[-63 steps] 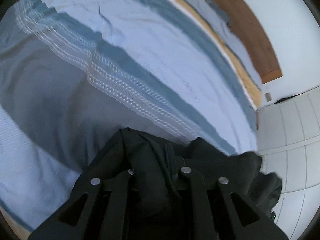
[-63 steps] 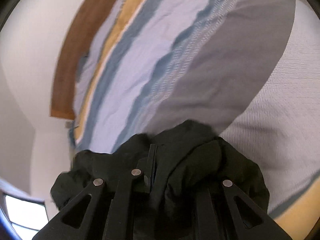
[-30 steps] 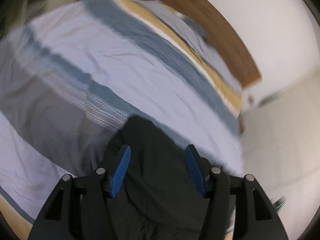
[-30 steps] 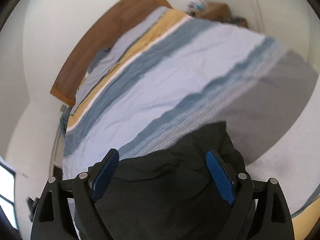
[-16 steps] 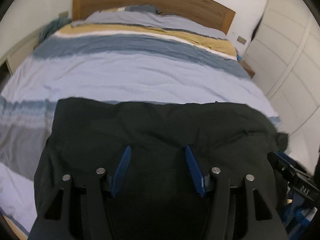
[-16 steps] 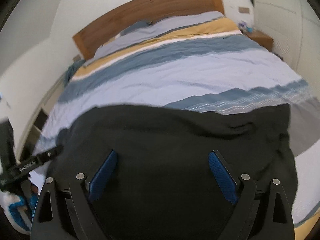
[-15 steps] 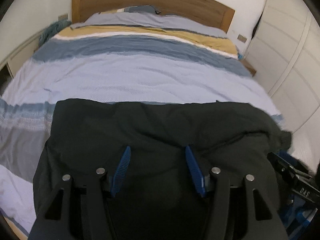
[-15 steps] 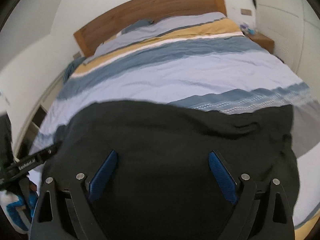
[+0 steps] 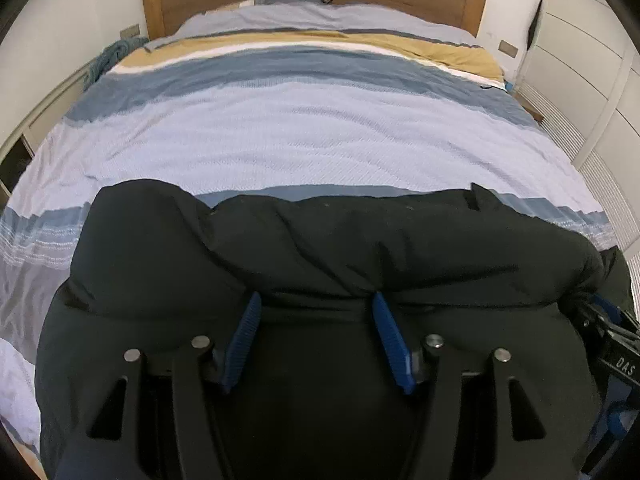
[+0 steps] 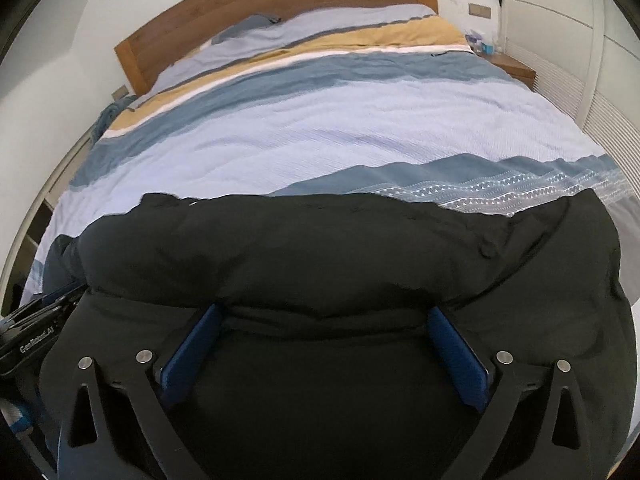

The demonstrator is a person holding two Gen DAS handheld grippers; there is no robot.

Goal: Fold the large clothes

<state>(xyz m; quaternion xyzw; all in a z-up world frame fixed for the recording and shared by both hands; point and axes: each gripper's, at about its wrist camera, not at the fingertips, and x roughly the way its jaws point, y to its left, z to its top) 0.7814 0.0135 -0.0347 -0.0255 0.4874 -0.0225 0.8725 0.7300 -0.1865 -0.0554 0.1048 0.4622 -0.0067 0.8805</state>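
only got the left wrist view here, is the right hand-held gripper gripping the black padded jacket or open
Observer: Open. The right hand-held gripper has its jaws wide and opening. The black padded jacket lies between its blue pads, and no pinch is visible.
Operator: where does the jacket's right end sit
Observer: It sits over the grey band of the striped duvet, just below the white triangle-patterned stripe.
Operator: anything on the nightstand
Observer: The wooden nightstand holds a few small items at its back. They are too small to identify.
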